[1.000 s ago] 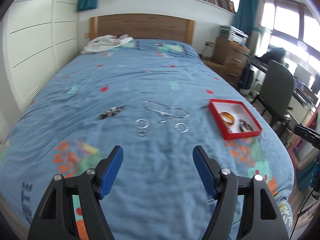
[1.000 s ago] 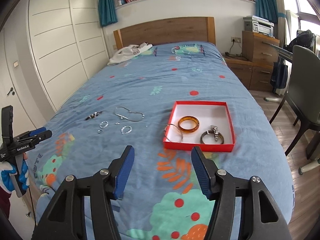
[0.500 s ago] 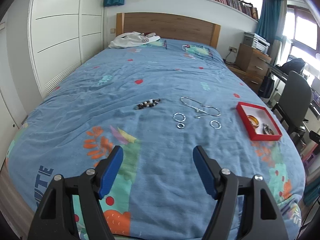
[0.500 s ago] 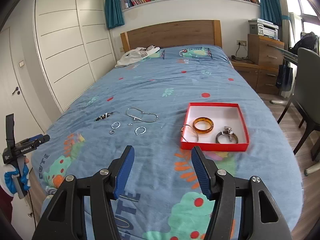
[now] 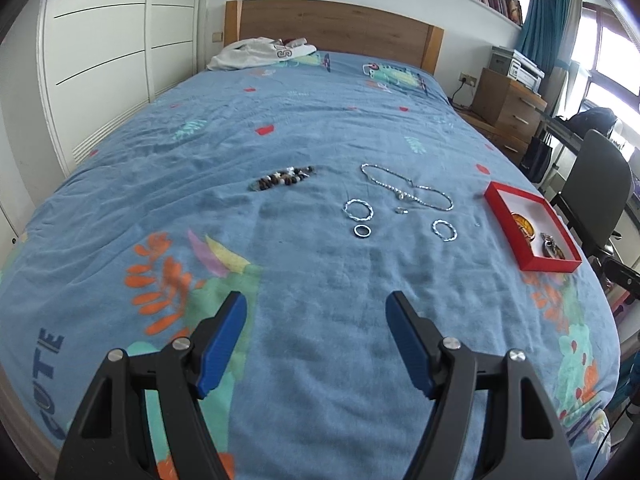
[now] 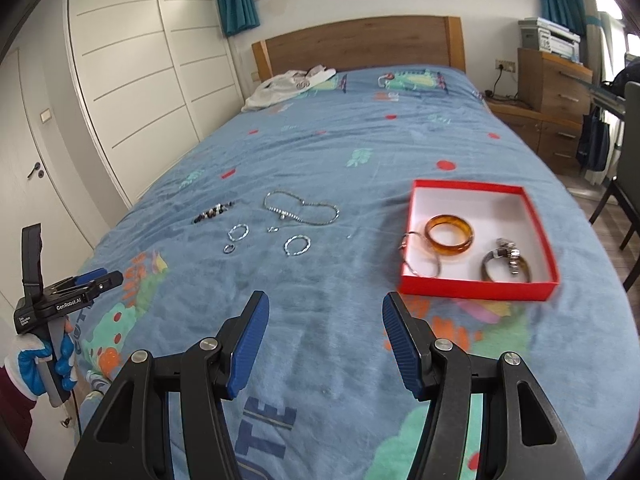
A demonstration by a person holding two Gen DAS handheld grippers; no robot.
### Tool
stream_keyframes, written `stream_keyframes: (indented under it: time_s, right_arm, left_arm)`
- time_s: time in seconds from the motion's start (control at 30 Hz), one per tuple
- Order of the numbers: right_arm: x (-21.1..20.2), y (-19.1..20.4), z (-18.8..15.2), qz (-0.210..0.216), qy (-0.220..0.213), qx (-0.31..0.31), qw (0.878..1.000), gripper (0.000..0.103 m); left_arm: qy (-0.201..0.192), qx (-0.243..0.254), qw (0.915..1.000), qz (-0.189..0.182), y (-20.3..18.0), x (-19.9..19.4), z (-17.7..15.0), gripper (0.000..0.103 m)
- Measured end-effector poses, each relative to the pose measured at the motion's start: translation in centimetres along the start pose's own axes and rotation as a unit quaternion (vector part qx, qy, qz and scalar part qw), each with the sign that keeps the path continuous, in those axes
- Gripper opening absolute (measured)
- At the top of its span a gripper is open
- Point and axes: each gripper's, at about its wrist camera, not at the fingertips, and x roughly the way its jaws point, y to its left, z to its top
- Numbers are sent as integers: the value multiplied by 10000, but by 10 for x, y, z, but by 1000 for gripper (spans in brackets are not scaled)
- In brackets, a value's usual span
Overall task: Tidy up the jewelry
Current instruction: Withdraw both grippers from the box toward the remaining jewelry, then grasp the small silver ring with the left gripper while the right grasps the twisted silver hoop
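- Between the blue pads of the left gripper [image 5: 316, 344] nothing is sitting; its jaws are standing wide apart over the bedspread [image 5: 320, 288], holding nothing.
- Between the pads of the right gripper [image 6: 323, 344] only bedspread is showing too; these jaws are gaping at a middling width, empty.
- Ahead of the left jaws, loose jewelry is lying on the bed: a small ring [image 5: 362, 231], a twisted hoop [image 5: 358, 209] just behind it, a second hoop [image 5: 444, 230] to the right, and a tiny charm [image 5: 400, 211] between the hoops.
- Behind them a silver chain [image 5: 404, 190] is lying in a loose loop, and a beaded bracelet [image 5: 285, 178] is stretching out well to the left.
- Further right a red box [image 6: 478, 290] is resting on the bedspread, apart from the loose pieces.
- Inside it an amber bangle [image 6: 449, 236] is lying near the back left, a thin wire bangle [image 6: 420, 256] is leaning over the left wall, and a watch [image 6: 506, 266] is sitting toward the front right.
- At the left edge of the right wrist view a gloved hand [image 6: 44, 364] is gripping the left gripper's handle beside the bed.
- At the far end a white garment [image 5: 260, 53] is lying by the headboard [image 5: 332, 28].
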Motion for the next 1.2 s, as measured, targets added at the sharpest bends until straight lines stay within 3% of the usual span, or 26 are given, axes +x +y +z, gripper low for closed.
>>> stream_keyframes:
  time_s: [0.73, 1.0, 1.2]
  right_arm:
    - [183, 20, 35, 465, 817, -163, 9954, 58]
    - [226, 25, 43, 576, 991, -296, 9930, 59]
    - [246, 29, 44, 537, 1148, -459, 9909, 58]
  left_arm:
    - [537, 331, 9971, -421, -42, 162, 44, 70]
    - [629, 314, 9967, -412, -43, 194, 49, 68]
    - [633, 430, 9966, -299, -47, 202, 48, 57]
